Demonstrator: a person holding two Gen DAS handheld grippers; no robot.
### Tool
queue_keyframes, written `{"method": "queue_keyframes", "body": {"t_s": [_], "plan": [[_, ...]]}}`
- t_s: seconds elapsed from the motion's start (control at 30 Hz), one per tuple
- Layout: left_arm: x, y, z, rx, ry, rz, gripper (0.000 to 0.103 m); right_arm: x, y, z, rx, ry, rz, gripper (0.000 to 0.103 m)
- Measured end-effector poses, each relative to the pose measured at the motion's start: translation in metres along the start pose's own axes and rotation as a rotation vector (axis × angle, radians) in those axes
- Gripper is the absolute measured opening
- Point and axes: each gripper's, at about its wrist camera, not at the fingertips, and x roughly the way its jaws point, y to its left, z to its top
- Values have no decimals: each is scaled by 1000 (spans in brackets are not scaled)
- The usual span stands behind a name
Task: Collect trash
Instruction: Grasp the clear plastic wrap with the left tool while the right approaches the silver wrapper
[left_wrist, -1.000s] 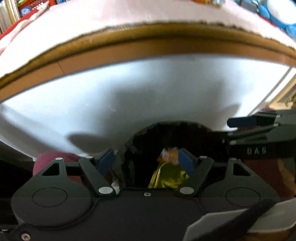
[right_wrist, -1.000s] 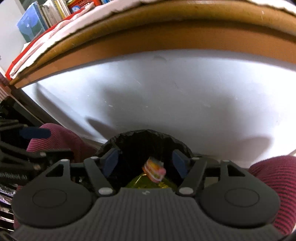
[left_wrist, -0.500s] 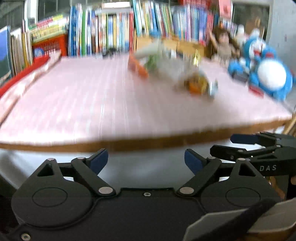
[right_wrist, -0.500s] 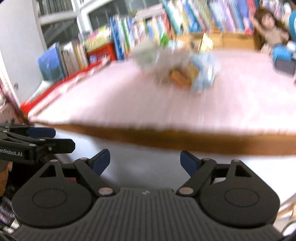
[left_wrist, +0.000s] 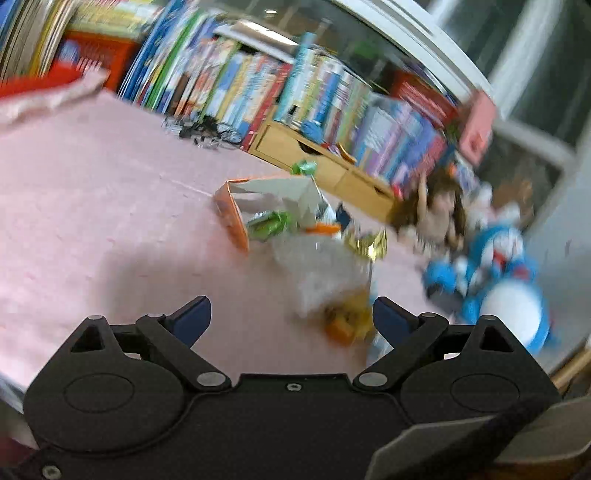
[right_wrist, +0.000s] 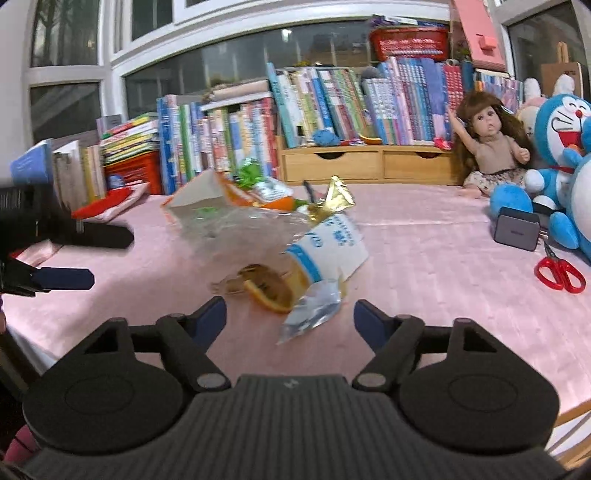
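A pile of trash lies on the pink tablecloth (right_wrist: 424, 258): an orange peel (right_wrist: 269, 288), a torn blue-and-white carton (right_wrist: 328, 247), a gold wrapper (right_wrist: 332, 201), crumpled clear plastic (right_wrist: 236, 232) and an opened orange-and-white box (left_wrist: 258, 199). My right gripper (right_wrist: 290, 310) hovers just short of the peel, its jaws closing, with nothing between them. My left gripper (left_wrist: 290, 310) faces the same pile (left_wrist: 325, 269) from the left in a tilted, blurred view; its jaws are opening and hold nothing. It also shows at the left edge of the right wrist view (right_wrist: 85, 258).
A doll (right_wrist: 491, 147), blue plush toys (right_wrist: 561, 147), a grey charger (right_wrist: 517, 229) and red scissors (right_wrist: 559, 273) sit at the right. Rows of books (right_wrist: 295, 110) and a wooden drawer unit (right_wrist: 369, 164) line the back. The table's front edge is near both grippers.
Both grippers rose from over a black bin below the table edge, where wrappers were dropping, to above the tabletop. They now face the trash pile; the left view has rolled.
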Motion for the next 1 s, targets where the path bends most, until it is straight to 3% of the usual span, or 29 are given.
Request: {"method": "queue_keyframes", "body": {"t_s": [0.13,0.3,0.37,0.47,0.53,0.63,0.77,1.0], "plan": [[36,4,14,-92,14,35,94,9,-7,-1,45,-22,-30,72],[70,-1,18,-106,27,47,94,25,-9,-2,57,-2,-35,66],[81,-4,19,-102,32,65,92,30,-9,-3,61,14,-37,58],[91,-10,15,-81,39,76,75,34,-10,-4,82,42,-25,44],[94,-14,10,-60,46,74,46,34,-9,-6,83,48,-18,36],[89,-22,2,-4,24,76,25,30,-7,-8,71,40,-16,30],[71,-32,-4,73,-28,57,19,22,-7,-9,65,28,-12,24],[46,-36,-6,96,-67,33,13,13,-9,-9,74,15,-14,21]]}}
